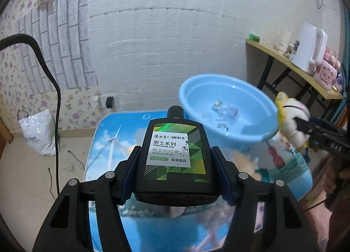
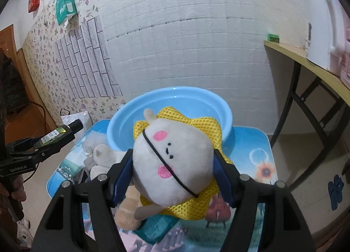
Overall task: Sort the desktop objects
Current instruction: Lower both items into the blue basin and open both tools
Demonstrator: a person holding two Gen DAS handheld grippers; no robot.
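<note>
Bottle (image 1: 175, 160), item one: black, flat-sided, with a green and white label and a black cap. My left fingers (image 1: 131, 175) pinch it by its two narrow sides, low on the body. Its long axis runs straight away from me along the fingers, cap pointing toward the blue basin (image 1: 260, 129). It hangs clear above the worktop (image 1: 105, 142), just beside the basin's near rim.

Item two: soft toy (image 2: 172, 164), round, off-white, with pink cheeks, a small stitched face, a thin black cord across it and a yellow mesh frill behind. My right fingers (image 2: 221, 173) squeeze it on both flanks. The face looks back toward me, tilted, one stubby limb up toward the basin and one down. It is held above the worktop, in front of the basin.

Basin contents: something clear, blurred, kind uncertain.
</note>
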